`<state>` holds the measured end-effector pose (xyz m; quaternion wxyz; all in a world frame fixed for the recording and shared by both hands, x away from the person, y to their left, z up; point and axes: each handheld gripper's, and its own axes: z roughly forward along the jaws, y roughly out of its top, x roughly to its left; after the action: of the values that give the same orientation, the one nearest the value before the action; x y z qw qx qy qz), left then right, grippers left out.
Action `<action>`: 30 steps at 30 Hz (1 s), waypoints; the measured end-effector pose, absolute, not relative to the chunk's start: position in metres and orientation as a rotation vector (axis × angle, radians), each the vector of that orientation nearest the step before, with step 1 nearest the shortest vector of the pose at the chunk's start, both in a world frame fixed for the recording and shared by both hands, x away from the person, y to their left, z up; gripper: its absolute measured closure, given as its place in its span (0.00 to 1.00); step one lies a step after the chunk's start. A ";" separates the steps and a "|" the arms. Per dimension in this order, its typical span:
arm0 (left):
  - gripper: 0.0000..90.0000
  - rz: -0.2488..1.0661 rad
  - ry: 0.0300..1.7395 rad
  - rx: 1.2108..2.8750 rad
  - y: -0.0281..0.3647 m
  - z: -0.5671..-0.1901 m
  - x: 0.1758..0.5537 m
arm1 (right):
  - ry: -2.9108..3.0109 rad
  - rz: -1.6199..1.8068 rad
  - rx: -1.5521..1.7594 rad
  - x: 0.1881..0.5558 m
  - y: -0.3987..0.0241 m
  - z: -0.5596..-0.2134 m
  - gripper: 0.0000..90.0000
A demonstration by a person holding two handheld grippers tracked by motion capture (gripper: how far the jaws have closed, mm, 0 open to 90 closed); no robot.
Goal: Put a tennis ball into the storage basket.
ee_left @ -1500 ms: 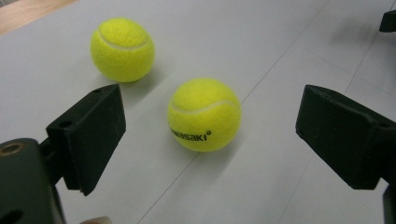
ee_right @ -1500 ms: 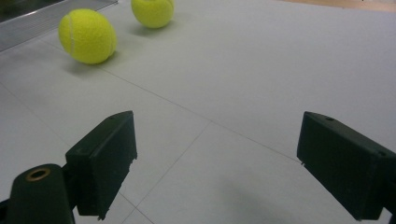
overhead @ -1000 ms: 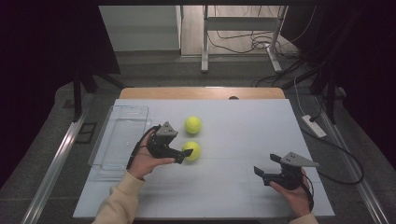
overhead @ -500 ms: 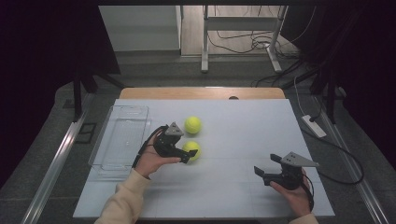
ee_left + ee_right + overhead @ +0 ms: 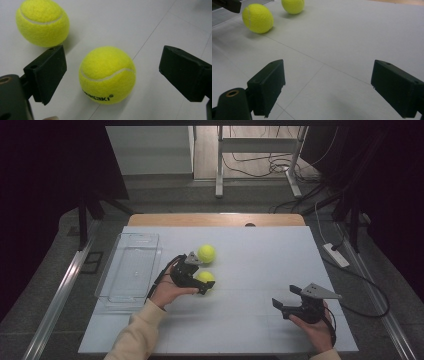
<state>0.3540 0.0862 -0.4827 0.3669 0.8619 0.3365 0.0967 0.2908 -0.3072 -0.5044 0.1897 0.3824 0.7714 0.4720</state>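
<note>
Two yellow tennis balls lie on the white table. The nearer ball (image 5: pixel 205 277) (image 5: pixel 107 74) (image 5: pixel 258 18) sits between the jaws of my left gripper (image 5: pixel 199 276) (image 5: pixel 112 72), which stands open around it with gaps on both sides. The farther ball (image 5: pixel 206 253) (image 5: pixel 42 23) (image 5: pixel 292 6) rests just beyond, apart from the gripper. My right gripper (image 5: pixel 286 302) (image 5: pixel 327 87) hovers open over bare table at the front right, with nothing between its jaws.
A clear plastic tray (image 5: pixel 131 270) lies empty at the table's left side. Thin seam lines cross the white tabletop (image 5: pixel 250 270). A white power strip (image 5: pixel 336 255) and cables lie on the floor off the right edge.
My left gripper has moved right and forward, so its open jaws now straddle the nearer ball. The right gripper has stayed put.
</note>
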 end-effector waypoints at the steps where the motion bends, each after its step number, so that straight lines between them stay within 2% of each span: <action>1: 0.10 0.245 0.865 2.218 0.086 -0.484 0.355 | 2.169 1.327 1.075 0.291 -0.307 -0.504 0.13; 17: 0.06 0.208 0.865 2.271 0.079 -0.495 0.360 | 2.168 1.322 1.076 0.291 -0.308 -0.505 0.13; 30: 0.09 0.216 0.884 2.333 0.072 -0.507 0.365 | 2.170 1.322 1.077 0.291 -0.307 -0.505 0.13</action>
<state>0.3648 0.0721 -0.5074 0.3132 0.8848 0.3352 0.0819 0.2909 -0.3074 -0.5052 0.1898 0.3832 0.7720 0.4703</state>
